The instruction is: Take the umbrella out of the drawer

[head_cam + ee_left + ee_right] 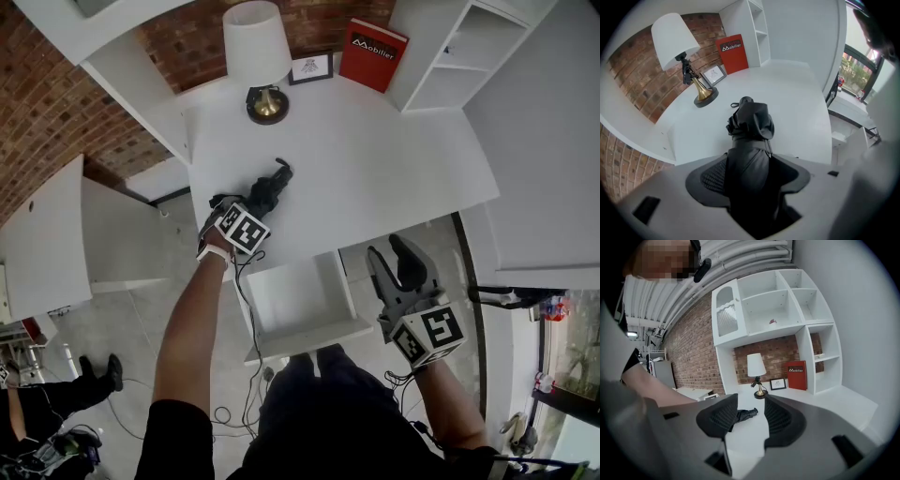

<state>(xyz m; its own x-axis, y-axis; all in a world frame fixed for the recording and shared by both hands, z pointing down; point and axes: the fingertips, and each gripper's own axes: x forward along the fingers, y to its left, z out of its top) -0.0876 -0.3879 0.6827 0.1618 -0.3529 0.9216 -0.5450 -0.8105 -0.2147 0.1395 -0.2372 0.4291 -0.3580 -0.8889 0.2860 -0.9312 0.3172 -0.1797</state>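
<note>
Folded umbrella (270, 189) already out of the open drawer (314, 330), lying on the tabletop (394, 159) near its front left corner. Left tool (749, 174) loose around it, jaws apart; right tool (746, 414) parted, empty. Risk: fabric snagging on withdrawal, dragging it off the front edge.

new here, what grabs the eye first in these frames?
A black folded umbrella lies on the white desk, between the open left tongs. Nearer the person a white drawer stands pulled out, nothing visible inside, with the right tongs open and empty beside it. A white-shaded lamp stands at the desk's back edge.
</note>
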